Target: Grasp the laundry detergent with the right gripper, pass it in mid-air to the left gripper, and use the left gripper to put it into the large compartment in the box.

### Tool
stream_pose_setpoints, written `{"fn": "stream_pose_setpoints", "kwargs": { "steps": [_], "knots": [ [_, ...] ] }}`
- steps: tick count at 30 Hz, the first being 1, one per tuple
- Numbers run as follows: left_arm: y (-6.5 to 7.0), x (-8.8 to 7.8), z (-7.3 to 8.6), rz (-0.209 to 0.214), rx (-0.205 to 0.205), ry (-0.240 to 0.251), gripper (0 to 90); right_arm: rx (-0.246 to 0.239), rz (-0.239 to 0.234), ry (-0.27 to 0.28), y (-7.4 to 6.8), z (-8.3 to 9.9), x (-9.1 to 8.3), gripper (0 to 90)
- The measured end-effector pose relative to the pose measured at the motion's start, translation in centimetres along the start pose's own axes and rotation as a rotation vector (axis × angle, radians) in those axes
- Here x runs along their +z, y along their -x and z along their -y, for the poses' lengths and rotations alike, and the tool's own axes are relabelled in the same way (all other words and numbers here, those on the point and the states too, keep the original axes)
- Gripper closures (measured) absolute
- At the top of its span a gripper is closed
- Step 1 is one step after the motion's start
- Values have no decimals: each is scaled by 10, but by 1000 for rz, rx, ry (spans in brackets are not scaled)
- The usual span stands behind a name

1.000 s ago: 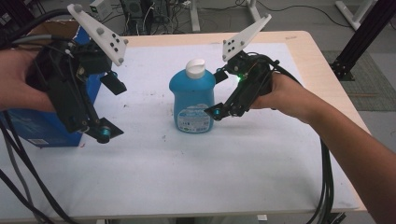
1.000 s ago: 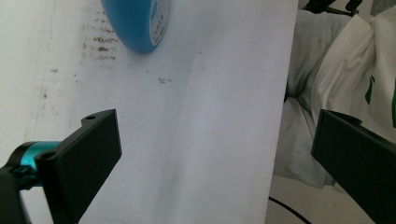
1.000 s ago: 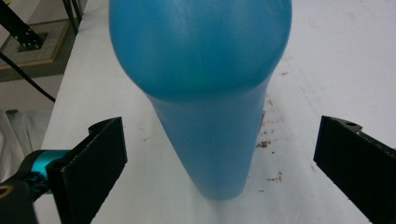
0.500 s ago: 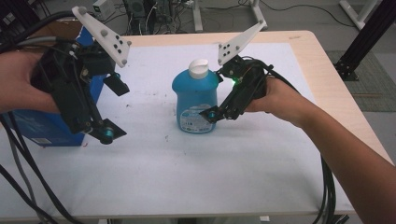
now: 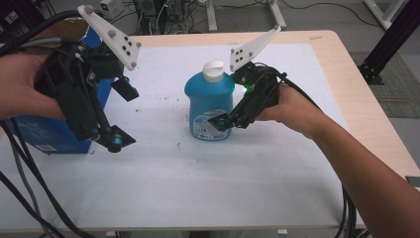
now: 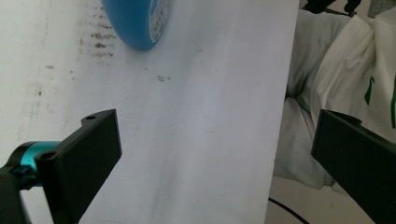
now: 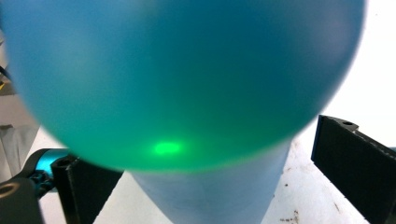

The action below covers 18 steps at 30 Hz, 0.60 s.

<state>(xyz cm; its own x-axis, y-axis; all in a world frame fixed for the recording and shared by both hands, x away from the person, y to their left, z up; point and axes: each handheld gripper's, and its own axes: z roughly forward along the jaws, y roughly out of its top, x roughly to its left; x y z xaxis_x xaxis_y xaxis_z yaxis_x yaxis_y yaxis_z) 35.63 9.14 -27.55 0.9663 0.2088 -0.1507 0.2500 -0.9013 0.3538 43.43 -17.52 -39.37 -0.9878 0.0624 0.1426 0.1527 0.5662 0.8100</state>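
Right gripper (image 5: 224, 122) is in on the bottle (image 5: 209, 106) now, jaws spread wide either side of its lower body, nothing pinched yet. In the right gripper view the bottle (image 7: 187, 84) bulges huge and blurred between the two black jaws, a green glow on its skin. It stands upright, white cap up, about mid-worktop (image 5: 247, 188), nearer the far edge than the near one.

Step in hand, I'd say: the reach is over and the grasp is due. Next move calls for closing squarely on the body, low enough not to tip it.

Left gripper (image 5: 116, 141) hangs above the left side of the worktop, jaws wide and empty, in front of a blue box (image 5: 29, 134) at the left edge. In its own view the bottle's (image 6: 137, 21) base sits well off.

Against a second ago: the right gripper has crept closer, and the bottle stands a touch farther right; the left gripper has barely moved.
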Motion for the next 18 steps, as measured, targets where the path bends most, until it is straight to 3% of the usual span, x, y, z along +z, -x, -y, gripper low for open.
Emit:
{"fn": "stream_pose_setpoints", "kwargs": {
  "steps": [4, 6, 12, 18],
  "knots": [
    [0, 0, 1, 0, -5, 1, 16, -4, -9, 10, 1, 2, 2, 75],
    [0, 0, 1, 1, -5, 2, 16, -12, -29, 16, 1, 3, 2, 161],
    [0, 0, 1, 1, -5, 3, 16, -9, -31, 12, 3, 5, 6, 163],
    [-2, 0, 3, 2, -6, -2, 17, -17, -40, 28, 4, 6, 6, 257]
  ]
}}
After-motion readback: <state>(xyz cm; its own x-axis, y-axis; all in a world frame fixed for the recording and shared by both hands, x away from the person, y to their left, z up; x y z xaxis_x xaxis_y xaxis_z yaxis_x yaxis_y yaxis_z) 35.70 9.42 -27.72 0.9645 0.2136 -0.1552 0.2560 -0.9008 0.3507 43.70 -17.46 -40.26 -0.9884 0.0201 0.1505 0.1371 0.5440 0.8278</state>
